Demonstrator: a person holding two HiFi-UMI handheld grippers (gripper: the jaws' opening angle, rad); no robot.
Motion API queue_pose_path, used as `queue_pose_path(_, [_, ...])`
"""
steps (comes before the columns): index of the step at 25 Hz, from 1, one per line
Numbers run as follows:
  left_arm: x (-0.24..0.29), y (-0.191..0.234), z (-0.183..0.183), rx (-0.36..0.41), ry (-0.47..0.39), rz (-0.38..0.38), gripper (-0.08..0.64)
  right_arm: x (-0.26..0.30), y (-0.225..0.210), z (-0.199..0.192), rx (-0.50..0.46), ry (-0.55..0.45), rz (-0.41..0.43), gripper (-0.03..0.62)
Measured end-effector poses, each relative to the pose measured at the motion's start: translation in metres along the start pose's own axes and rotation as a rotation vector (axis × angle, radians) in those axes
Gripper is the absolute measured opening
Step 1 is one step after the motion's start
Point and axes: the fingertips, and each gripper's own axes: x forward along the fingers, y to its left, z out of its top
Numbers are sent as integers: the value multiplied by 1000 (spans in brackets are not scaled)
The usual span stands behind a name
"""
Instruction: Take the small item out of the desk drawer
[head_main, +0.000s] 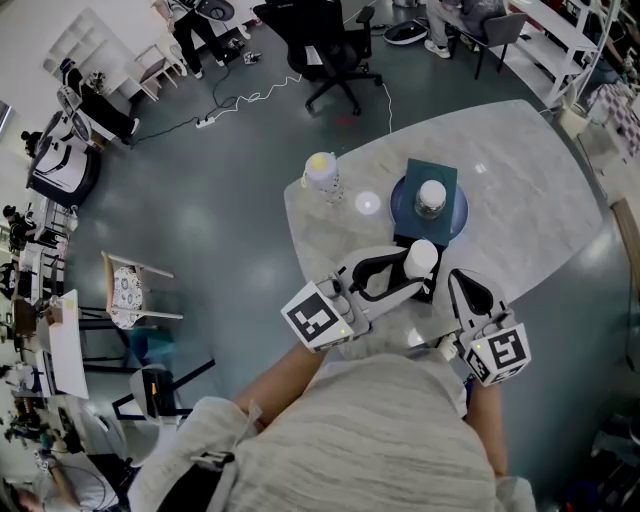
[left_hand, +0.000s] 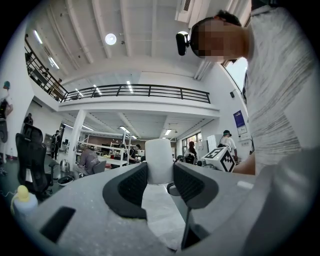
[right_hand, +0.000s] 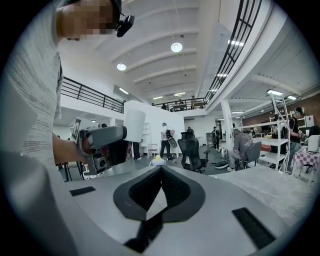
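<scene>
Grey workshop flooring is surrounding a pale marbled table, and a black office chair is standing beyond its far edge. Toward the far side of the table a yellow-capped bottle is standing upright. To its right, a white-lidded jar is sitting on a blue plate that is lying over a dark square box. Near the table's front edge the left gripper is clamping a small white cylinder. In the left gripper view its two dark pads are pressing on opposite sides of the cylinder, which is being held upright above the tabletop. A dark compartment is showing just beneath the cylinder in the head view. This is probably the open drawer, though the grippers are covering most of its outline. The right gripper is hanging just beside it, and the right gripper view is showing its jaws brought together on nothing. The removal step therefore appears to be in hand, with the item gripped and seemingly clear of the drawer. The next move is likely calling for a sideways carry to a bare patch of table, with the cylinder being set down upright before the pads are let go. The free right gripper could then be attending to the drawer.
</scene>
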Motion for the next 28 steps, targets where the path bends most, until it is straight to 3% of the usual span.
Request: queue_pose_path(28, [0,-6,2,2,-13,0,176,-6,6,-3,-31,25,-14,9])
